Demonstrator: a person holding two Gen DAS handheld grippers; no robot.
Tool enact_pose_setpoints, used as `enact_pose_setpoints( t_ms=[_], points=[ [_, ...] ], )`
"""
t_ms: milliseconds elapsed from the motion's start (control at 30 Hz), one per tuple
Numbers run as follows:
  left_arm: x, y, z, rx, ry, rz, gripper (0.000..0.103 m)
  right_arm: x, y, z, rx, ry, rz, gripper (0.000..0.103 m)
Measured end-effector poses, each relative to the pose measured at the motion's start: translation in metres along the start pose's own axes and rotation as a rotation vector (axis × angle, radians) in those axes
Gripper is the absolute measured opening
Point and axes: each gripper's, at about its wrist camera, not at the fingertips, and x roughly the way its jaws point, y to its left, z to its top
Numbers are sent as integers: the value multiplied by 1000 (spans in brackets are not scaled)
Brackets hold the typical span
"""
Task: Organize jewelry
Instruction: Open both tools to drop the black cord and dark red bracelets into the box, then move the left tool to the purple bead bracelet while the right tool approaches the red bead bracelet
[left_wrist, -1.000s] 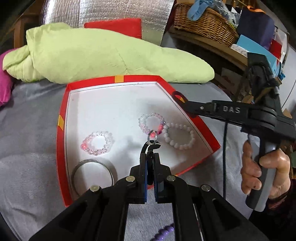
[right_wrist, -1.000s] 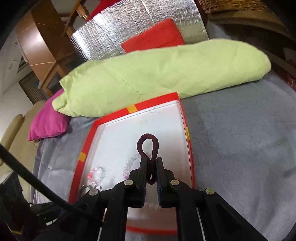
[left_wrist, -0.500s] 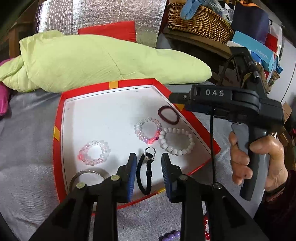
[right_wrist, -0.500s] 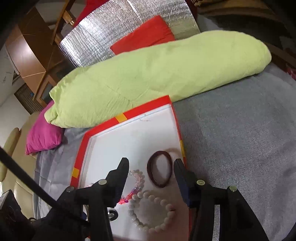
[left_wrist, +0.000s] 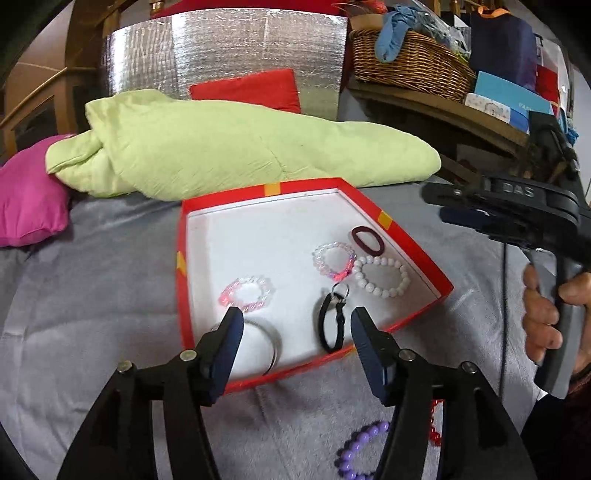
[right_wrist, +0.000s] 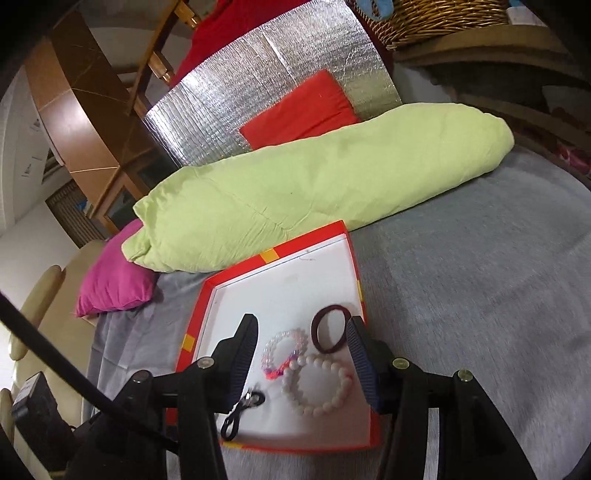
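A red-rimmed tray (left_wrist: 364, 201) with a white floor lies on a grey blanket (left_wrist: 92, 280) and holds six pieces. In the left wrist view a dark maroon hair band (left_wrist: 367, 240) lies at the far right, close to the right rim. Just near of it, a clear and pink bead bracelet (left_wrist: 332, 260) touches a white bead bracelet (left_wrist: 380, 277). A second pink bead bracelet (left_wrist: 249, 293) sits apart at mid-left. A silver bangle (left_wrist: 271, 341) lies at the near left corner, partly hidden by a finger. A black cord loop with a metal ring (left_wrist: 332, 321) lies close to the near rim.

The far half of the tray floor is bare white. Beyond the far rim, a light green quilt (left_wrist: 236, 147) lies close to the tray, with a magenta cushion (left_wrist: 27, 199) to its left.

The left claw (left_wrist: 297, 338) is spread wide and holds nothing, its fingers over the near rim on either side of the black cord loop. The right claw (right_wrist: 301, 352) is also spread wide and empty, hovering over the white bead bracelet and hair band.

Only the left wrist view shows a purple bead bracelet (left_wrist: 356, 452) and some red beads (left_wrist: 436, 424) on the blanket outside the tray, near of it. It also shows the right hand (left_wrist: 546, 314) gripping its handle and a wicker basket (left_wrist: 406, 64) far right. The right wrist view does not show the bangle or the second pink bracelet.
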Motion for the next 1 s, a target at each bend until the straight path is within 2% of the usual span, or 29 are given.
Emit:
enact_pose_setpoints(
  t_ms=[300, 500, 800, 900, 1000],
  points=[
    [-27, -1, -25, 33, -6, 54, 63, -41, -2, -36, -19, 21, -7, 54],
    [-44, 2, -51, 1, 29, 62, 63, -61, -9, -64, -17, 55, -26, 54],
    [-57, 4, -83, -6, 81, 70, 64, -67, -7, -108, -60, 181, -27, 55],
    [-56, 0, -89, 13, 97, 74, 64, -61, 2, -127, -112, 257, -13, 55],
    [-53, -5, -91, 39, 109, 76, 64, -57, 14, -144, -209, 282, -43, 55]
  ],
)
